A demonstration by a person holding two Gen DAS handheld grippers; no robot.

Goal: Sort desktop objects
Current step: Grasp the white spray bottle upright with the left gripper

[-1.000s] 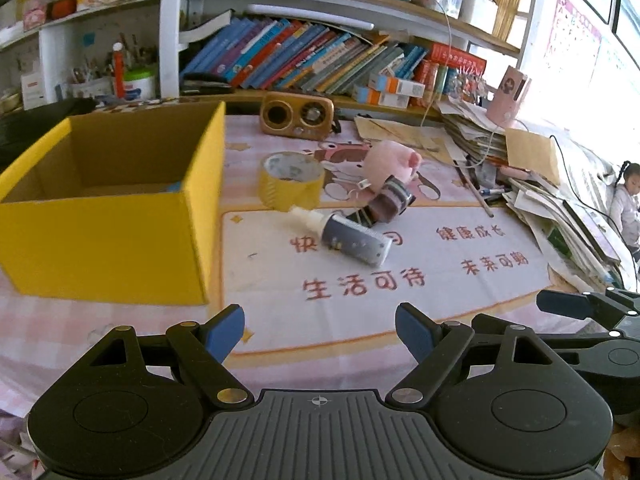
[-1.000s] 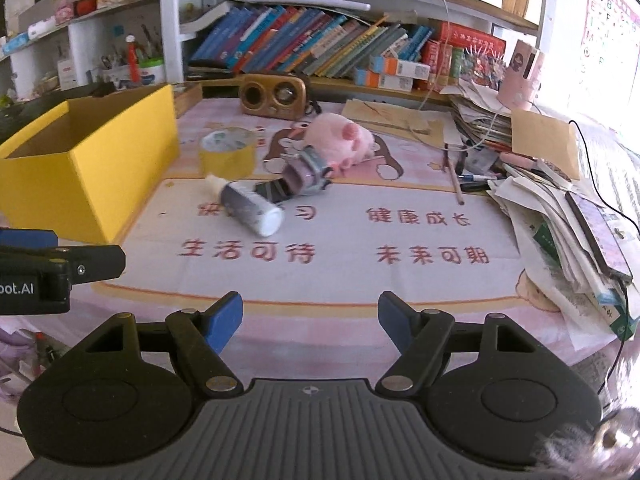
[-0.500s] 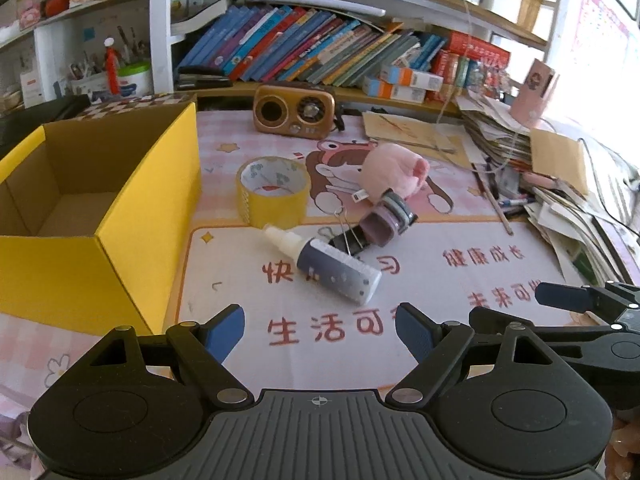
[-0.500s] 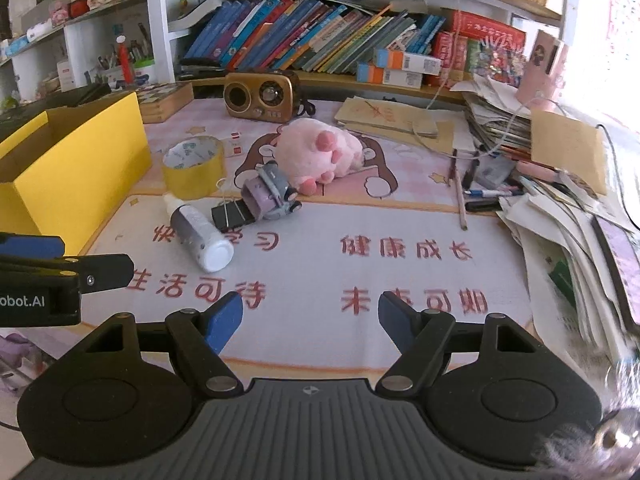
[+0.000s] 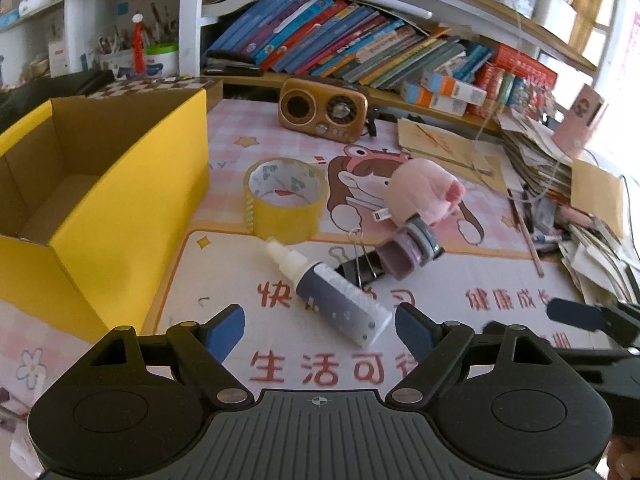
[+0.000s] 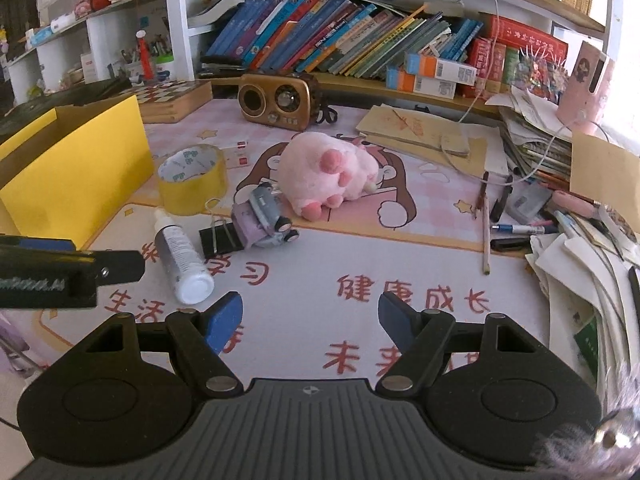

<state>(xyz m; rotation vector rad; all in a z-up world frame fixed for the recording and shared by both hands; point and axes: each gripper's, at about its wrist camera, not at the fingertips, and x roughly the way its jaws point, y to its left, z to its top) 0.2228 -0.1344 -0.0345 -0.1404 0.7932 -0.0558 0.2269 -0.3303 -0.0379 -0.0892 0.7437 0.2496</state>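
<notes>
Both grippers hover empty, fingers spread. The left gripper (image 5: 319, 326) should straddle the lying dropper bottle (image 5: 334, 294) across its body, then carry it left to the yellow box (image 5: 120, 216); the right gripper (image 6: 310, 316) suits the toy car (image 6: 264, 218).

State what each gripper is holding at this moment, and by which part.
Nothing is held. The left gripper and the right gripper both stand open and empty above the desk mat; the bottle lies untouched.

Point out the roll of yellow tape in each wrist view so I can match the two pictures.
Left wrist: the yellow tape roll stands just above centre, right of the yellow box, with the bottle below it.
Right wrist: the yellow tape roll stands left of centre, beside the yellow box.
Shared landmark: the brown radio sits behind the tape in both views.
</notes>
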